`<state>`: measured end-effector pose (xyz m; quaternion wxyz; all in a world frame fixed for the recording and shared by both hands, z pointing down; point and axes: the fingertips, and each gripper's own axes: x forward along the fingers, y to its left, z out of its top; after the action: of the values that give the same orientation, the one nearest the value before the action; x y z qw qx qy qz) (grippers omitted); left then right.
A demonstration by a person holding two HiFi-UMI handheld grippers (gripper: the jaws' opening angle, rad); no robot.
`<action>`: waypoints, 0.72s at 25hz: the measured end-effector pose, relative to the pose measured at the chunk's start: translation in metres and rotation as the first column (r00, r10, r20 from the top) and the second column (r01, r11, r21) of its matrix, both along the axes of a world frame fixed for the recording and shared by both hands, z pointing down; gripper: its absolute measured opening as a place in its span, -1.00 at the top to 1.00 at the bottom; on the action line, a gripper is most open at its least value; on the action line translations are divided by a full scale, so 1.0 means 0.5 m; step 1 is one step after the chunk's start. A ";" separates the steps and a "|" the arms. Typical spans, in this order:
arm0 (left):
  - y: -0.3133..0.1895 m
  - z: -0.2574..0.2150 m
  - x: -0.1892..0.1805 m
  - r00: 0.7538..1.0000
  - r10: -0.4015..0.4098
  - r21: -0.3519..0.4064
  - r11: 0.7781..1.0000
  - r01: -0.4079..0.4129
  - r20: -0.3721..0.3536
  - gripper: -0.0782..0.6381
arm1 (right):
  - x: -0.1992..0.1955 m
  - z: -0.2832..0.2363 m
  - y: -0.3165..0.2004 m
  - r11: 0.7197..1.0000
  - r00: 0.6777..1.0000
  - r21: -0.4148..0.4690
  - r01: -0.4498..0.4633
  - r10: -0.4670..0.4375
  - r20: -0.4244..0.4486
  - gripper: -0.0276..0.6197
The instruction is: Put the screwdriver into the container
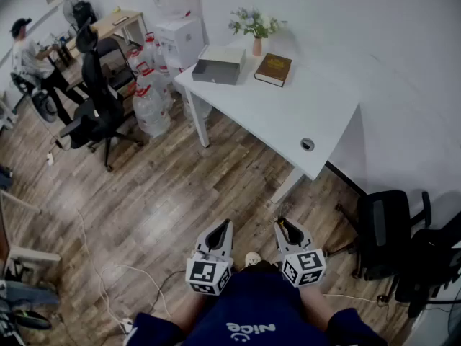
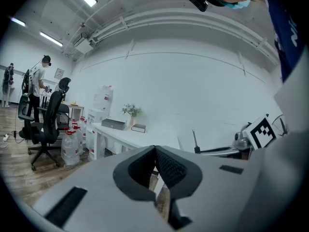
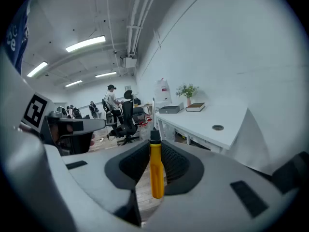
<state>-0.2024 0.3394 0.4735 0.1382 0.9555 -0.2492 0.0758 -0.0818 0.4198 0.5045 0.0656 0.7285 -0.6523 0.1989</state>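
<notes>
My right gripper [image 3: 154,148] is shut on a screwdriver [image 3: 156,170] with a yellow handle, black collar and thin metal shaft pointing forward. Seen from the left gripper view, that shaft [image 2: 194,140] sticks up from the right gripper. The container, a grey open box [image 1: 220,65], sits at the far left end of the white table [image 1: 288,114], well ahead of both grippers; it also shows as the grey box [image 3: 170,109] and the box [image 2: 113,123]. My left gripper [image 1: 222,231] is shut, its pads [image 2: 166,166] meeting with nothing between them. Both grippers [image 1: 287,229] are held close to my body above the wooden floor.
On the table stand a brown book [image 1: 273,69] and a vase with a plant [image 1: 256,27]; a cable hole [image 1: 307,144] is near its front corner. Water bottles [image 1: 150,107] and a black office chair [image 1: 97,110] stand left; black chairs [image 1: 389,233] right. A person [image 1: 29,56] stands far left.
</notes>
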 end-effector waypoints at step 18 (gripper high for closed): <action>-0.004 0.013 0.077 0.996 -0.084 -0.039 0.996 0.084 0.001 0.73 | 0.112 -0.003 -0.009 0.998 0.998 0.060 0.021 -0.024 0.052 0.63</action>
<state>-0.1641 0.3376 0.4798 0.1602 0.9414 -0.2875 0.0742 -0.0258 0.4152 0.5028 0.0290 0.7172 -0.6675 0.1979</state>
